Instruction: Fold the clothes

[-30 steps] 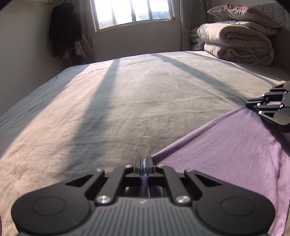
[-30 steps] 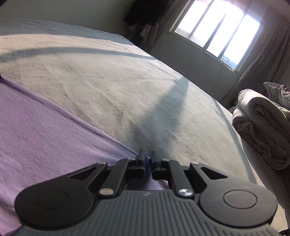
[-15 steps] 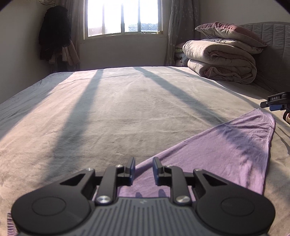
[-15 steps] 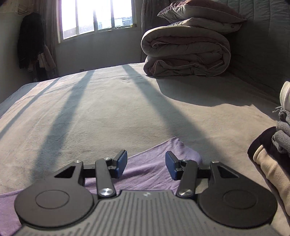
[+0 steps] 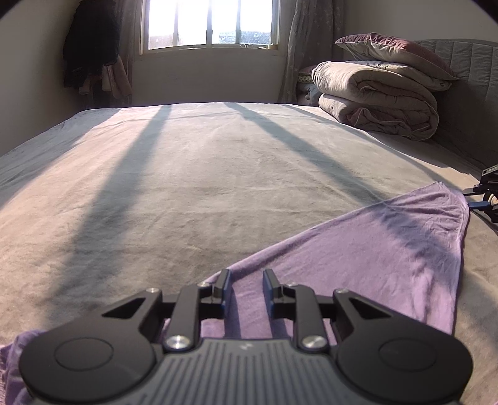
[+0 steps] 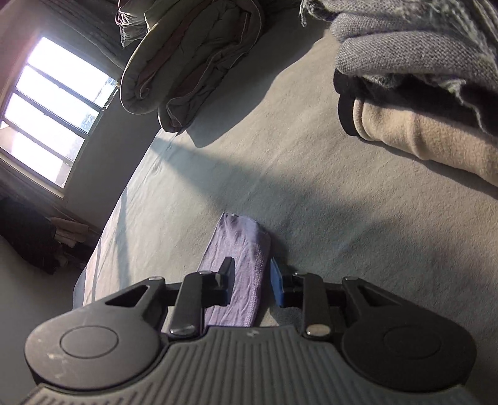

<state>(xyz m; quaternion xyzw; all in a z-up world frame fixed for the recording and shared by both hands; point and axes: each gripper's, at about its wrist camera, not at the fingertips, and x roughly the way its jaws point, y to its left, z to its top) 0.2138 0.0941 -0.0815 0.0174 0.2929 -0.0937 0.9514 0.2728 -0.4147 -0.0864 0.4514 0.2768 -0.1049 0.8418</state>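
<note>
At the far left, in the left wrist view, dark clothes (image 5: pixel 91 46) hang on the wall beside the window (image 5: pixel 211 23). The bed (image 5: pixel 186 187) takes most of the picture, and long shadows of the window bars cross it. Low in the middle, the left gripper (image 5: pixel 244 278) has its fingers apart and nothing is between them; it is over the near corner of the purple cloth (image 5: pixel 373 258). This cloth lies flat on the bed and reaches to the right, where its far corner is just beside a small visible part of the other gripper at the edge. Behind it, a folded quilt (image 5: pixel 373 99) and a pillow (image 5: pixel 395 51) are stacked at the head of the bed.

In the right wrist view, which is strongly tilted, the right gripper (image 6: pixel 252 274) also has its fingers apart. A narrow end of the purple cloth (image 6: pixel 239 258) lies under the gap, not held. At the upper right there is a pile of folded clothes (image 6: pixel 420 93).
</note>
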